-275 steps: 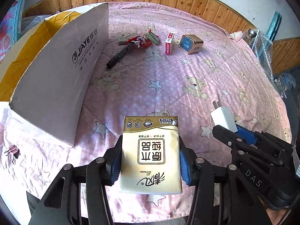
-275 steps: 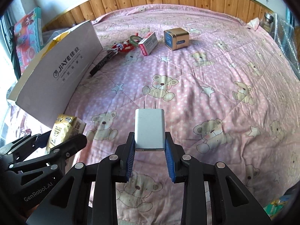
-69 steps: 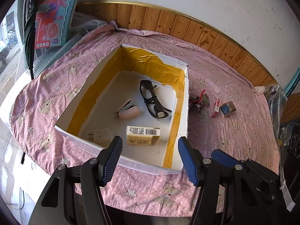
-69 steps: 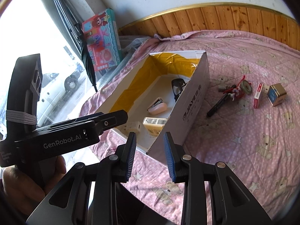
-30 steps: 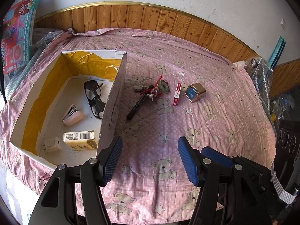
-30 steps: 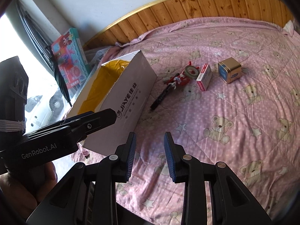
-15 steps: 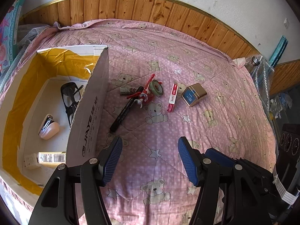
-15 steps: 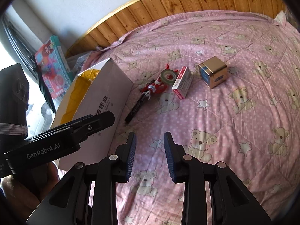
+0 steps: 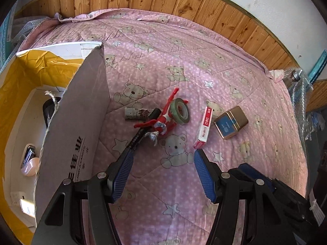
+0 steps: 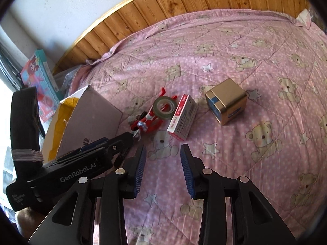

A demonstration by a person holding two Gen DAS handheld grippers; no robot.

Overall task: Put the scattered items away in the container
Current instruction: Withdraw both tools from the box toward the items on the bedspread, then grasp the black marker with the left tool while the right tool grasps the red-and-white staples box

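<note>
While both grippers hang low over the pink bear quilt [image 9: 235,65], neither holds anything: the left gripper [image 9: 162,175] has its blue pads spread wide, the right gripper [image 10: 162,169] stands parted more narrowly. Just ahead lie the scattered items: a black marker [image 9: 141,133] under a red toy figure [image 9: 161,122], a roll of green tape [image 9: 179,111] leaning on the toy, a red-and-white staple box [image 10: 181,120] beside it, and a gold tin [image 10: 226,101] further right. At left stands the cardboard box [image 9: 75,122] (a stapler [image 9: 29,160] lies inside)
</note>
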